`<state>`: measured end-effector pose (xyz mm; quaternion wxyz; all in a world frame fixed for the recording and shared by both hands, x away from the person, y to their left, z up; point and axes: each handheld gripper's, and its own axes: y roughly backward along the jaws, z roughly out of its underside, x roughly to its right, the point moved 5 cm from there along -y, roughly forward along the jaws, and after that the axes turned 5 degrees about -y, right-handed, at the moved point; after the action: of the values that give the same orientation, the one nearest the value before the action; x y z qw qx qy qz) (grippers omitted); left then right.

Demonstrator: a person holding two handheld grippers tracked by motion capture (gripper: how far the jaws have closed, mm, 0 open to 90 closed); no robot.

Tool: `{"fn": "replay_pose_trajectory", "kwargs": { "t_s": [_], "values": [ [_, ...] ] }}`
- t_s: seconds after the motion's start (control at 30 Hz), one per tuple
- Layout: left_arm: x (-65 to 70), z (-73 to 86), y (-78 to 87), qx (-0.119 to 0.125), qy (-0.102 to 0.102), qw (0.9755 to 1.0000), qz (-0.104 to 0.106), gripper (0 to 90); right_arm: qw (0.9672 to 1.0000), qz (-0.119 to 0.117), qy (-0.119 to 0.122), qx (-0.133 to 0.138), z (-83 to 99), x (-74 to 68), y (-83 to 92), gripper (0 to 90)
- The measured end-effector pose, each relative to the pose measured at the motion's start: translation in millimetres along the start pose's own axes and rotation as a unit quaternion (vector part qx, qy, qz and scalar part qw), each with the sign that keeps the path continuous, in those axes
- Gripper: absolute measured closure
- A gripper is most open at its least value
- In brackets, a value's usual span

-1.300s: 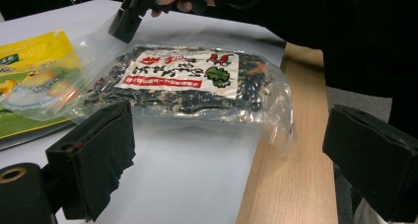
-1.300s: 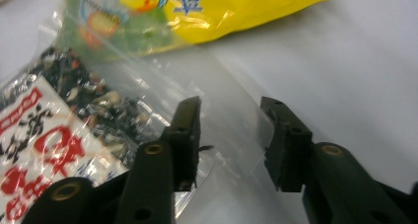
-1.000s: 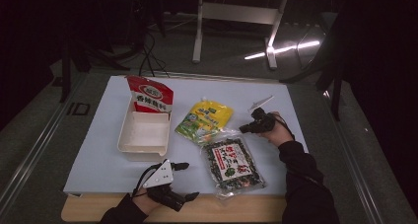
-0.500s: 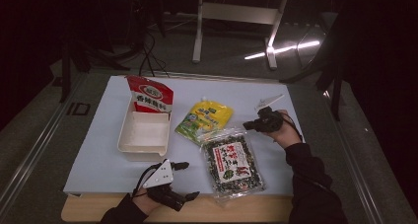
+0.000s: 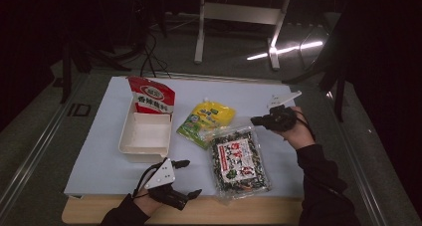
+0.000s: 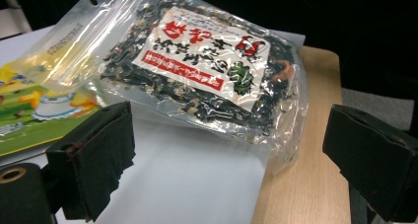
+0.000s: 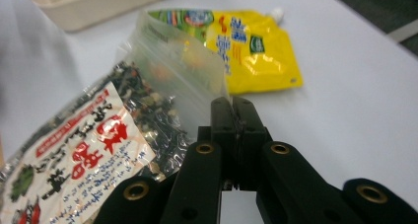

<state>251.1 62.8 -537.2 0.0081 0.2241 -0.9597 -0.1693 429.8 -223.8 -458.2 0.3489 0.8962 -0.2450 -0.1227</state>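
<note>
A clear bag of dark dried seaweed (image 5: 237,161) with a white and red label lies on the white sheet near the front edge. My right gripper (image 5: 257,120) is shut on the bag's far clear corner and holds that end raised off the table. In the right gripper view the closed jaws (image 7: 231,109) pinch the clear plastic (image 7: 187,81). My left gripper (image 5: 191,177) rests open at the front edge, left of the bag. Its view shows the wide-apart jaws (image 6: 226,160) empty, with the bag (image 6: 207,71) lying ahead of them.
A yellow and green pouch (image 5: 206,120) lies flat just behind the bag. A white tray (image 5: 124,145) sits to the left, with a red packet (image 5: 152,97) standing at its far end. The wooden table edge (image 5: 209,213) runs along the front.
My right hand has risen and drifted right, pulling the bag's far corner up with it. The left gripper has stayed where it was.
</note>
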Motion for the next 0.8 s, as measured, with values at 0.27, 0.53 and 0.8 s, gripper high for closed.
{"fn": "replay_pose_trajectory", "kwargs": {
  "t_s": [0.27, 0.53, 0.8],
  "values": [
    [-2.5, -6.3, 0.7, -0.005, 0.043, 0.9989, 0.016, 4.3, 0.9994, -0.008, 0.02, 0.029, -12.8, -18.7, 16.5, 89.8],
    [-3.8, -12.3, -7.6, -0.027, 0.065, 0.9974, 0.015, 3.6, 0.997, -0.02, 0.058, 0.047, -24.4, -43.5, 34.7, 89.8],
    [-16.6, -16.5, -14.8, -0.021, 0.094, 0.9952, 0.017, 3.7, 0.9935, -0.031, 0.089, 0.064, -33.7, -66.8, 48.8, 89.8]
  ]
}}
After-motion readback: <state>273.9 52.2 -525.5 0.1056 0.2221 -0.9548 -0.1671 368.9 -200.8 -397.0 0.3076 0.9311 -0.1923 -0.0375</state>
